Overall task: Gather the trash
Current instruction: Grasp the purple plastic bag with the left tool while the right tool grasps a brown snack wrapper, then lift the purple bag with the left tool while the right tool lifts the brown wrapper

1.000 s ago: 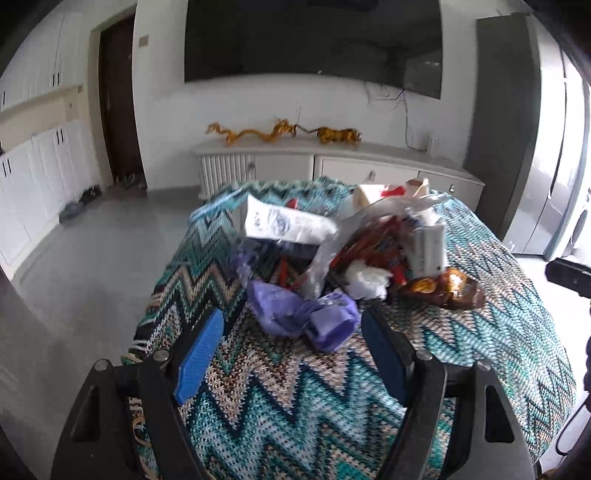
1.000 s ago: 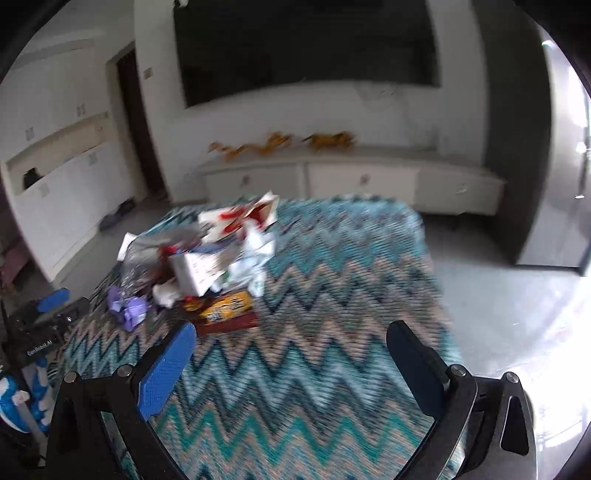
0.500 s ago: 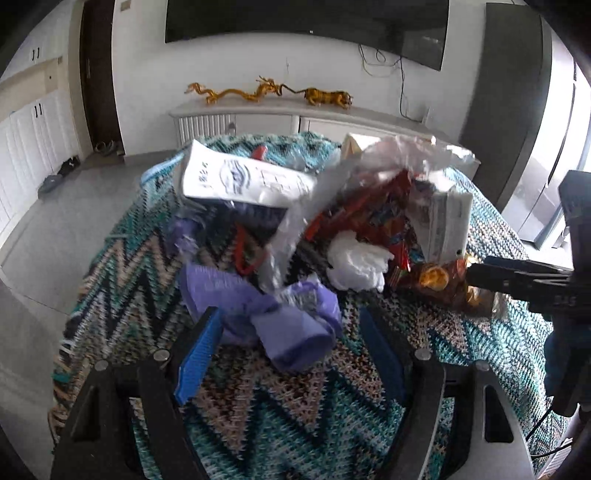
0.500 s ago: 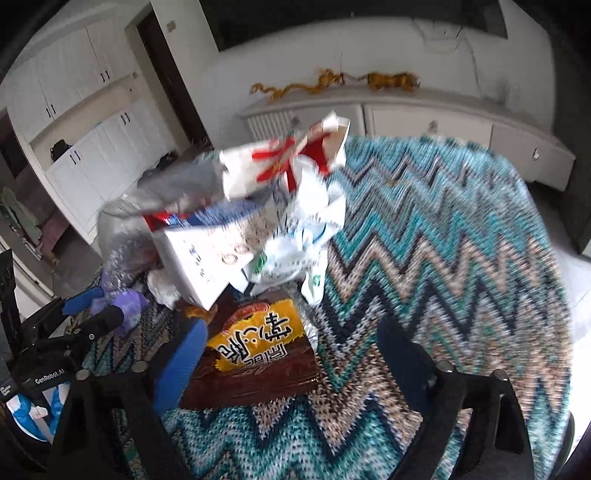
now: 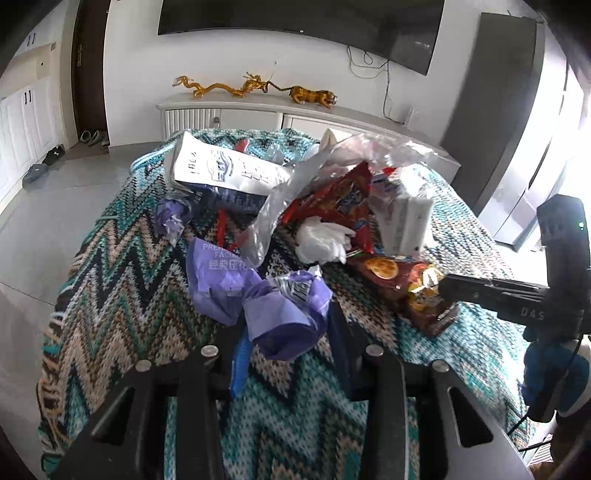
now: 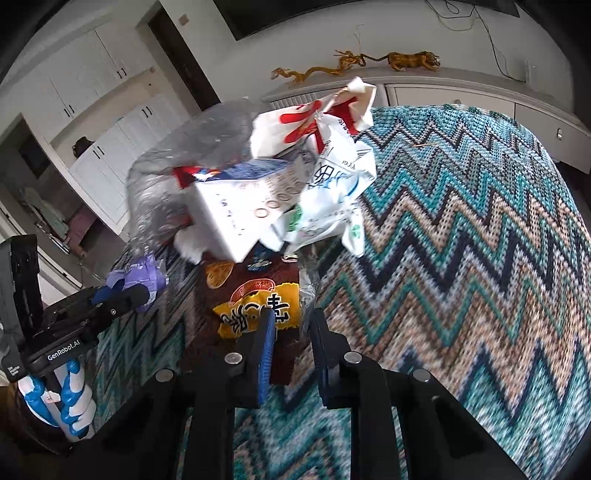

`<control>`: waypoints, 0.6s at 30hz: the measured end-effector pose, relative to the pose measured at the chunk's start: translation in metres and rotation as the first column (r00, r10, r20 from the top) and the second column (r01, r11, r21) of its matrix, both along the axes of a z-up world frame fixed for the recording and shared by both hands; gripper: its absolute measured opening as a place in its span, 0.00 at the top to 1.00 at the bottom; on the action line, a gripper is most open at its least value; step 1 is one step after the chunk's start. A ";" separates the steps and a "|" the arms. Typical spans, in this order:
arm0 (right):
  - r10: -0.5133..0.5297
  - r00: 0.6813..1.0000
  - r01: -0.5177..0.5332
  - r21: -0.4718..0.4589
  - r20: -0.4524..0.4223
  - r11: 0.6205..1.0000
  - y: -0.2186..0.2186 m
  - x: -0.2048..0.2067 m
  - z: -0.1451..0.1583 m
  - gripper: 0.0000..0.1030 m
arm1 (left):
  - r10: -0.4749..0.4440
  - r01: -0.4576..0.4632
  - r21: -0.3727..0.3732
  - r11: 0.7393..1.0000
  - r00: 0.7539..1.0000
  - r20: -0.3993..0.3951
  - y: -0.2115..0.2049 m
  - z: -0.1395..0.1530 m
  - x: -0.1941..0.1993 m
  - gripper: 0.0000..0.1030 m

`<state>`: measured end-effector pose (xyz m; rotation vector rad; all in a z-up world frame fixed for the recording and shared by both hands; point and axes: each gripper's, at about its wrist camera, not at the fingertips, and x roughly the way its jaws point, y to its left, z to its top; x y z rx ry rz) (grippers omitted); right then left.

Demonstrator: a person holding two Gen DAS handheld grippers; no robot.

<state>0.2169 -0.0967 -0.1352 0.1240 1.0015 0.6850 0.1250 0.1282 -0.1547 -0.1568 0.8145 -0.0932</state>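
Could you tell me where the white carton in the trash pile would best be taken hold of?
Probably by the white carton's exposed lower corner, coming from the near side. That corner juts out past the brown snack bag. A clear plastic bag and a crumpled white wrapper crowd its other sides.

I'm in a home living room: a large black wall-mounted television [image 5: 295, 26] hangs above a long low white cabinet [image 5: 258, 114] carrying golden dragon and tiger figurines [image 5: 255, 86], with white built-in cupboards [image 5: 22, 122], shoes [image 5: 55, 155] by a dark door [image 5: 88, 70].
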 end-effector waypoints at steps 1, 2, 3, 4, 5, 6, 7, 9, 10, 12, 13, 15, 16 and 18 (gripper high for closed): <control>0.002 1.000 -0.002 0.004 0.003 1.000 0.000 -0.002 0.001 0.82 | 0.001 -0.001 0.000 1.000 1.000 0.005 0.003 0.003 0.000 0.66; 0.005 1.000 -0.005 0.007 0.006 1.000 0.000 -0.005 0.003 0.81 | 0.003 -0.003 -0.001 1.000 1.000 0.009 0.003 0.006 -0.002 0.66; 0.006 1.000 -0.006 0.009 0.008 1.000 0.005 -0.005 0.000 0.81 | 0.005 -0.005 -0.001 1.000 1.000 0.014 0.005 0.008 -0.006 0.66; 0.013 1.000 -0.013 0.009 0.002 1.000 0.007 -0.005 0.000 0.79 | 0.007 -0.007 -0.001 1.000 1.000 0.018 0.006 0.010 -0.008 0.66; 0.012 1.000 -0.012 0.005 0.000 1.000 0.008 -0.005 -0.001 0.70 | 0.008 -0.008 0.000 1.000 1.000 0.027 0.007 0.014 -0.012 0.66; 0.011 1.000 -0.011 0.001 0.001 1.000 0.010 -0.005 -0.003 0.56 | 0.008 -0.008 0.002 1.000 0.999 0.034 0.008 0.016 -0.015 0.66; 0.010 1.000 -0.010 -0.004 0.001 1.000 0.012 -0.005 -0.004 0.51 | 0.009 -0.009 0.004 1.000 0.999 0.044 0.009 0.019 -0.020 0.66; 0.015 1.000 -0.015 -0.009 0.000 1.000 0.017 -0.004 -0.007 0.47 | 0.009 -0.009 0.009 1.000 0.998 0.056 0.009 0.022 -0.028 0.66; 0.015 1.000 -0.015 -0.017 0.004 1.000 0.020 -0.004 -0.007 0.46 | 0.009 -0.010 0.013 1.000 0.998 0.061 0.009 0.024 -0.031 0.66; 0.013 1.000 -0.012 -0.038 0.016 0.999 0.024 -0.004 -0.008 0.46 | 0.010 -0.011 0.016 1.000 0.997 0.071 0.011 0.026 -0.038 0.66; 0.011 1.000 -0.010 -0.048 0.020 0.999 0.026 -0.004 -0.007 0.46 | 0.011 -0.012 0.016 1.000 0.997 0.074 0.012 0.027 -0.041 0.66; 0.027 0.999 -0.025 -0.062 0.028 0.998 0.031 -0.006 -0.007 0.71 | 0.014 -0.015 0.016 1.000 0.996 0.083 0.013 0.030 -0.045 0.66; 0.038 0.999 -0.036 -0.069 0.028 0.997 0.033 -0.008 -0.006 0.79 | 0.015 -0.016 0.015 1.000 0.996 0.091 0.013 0.033 -0.048 0.66; 0.056 0.998 -0.054 -0.059 0.028 0.997 0.036 -0.012 -0.005 0.93 | 0.016 -0.018 0.016 1.000 0.995 0.103 0.013 0.036 -0.051 0.66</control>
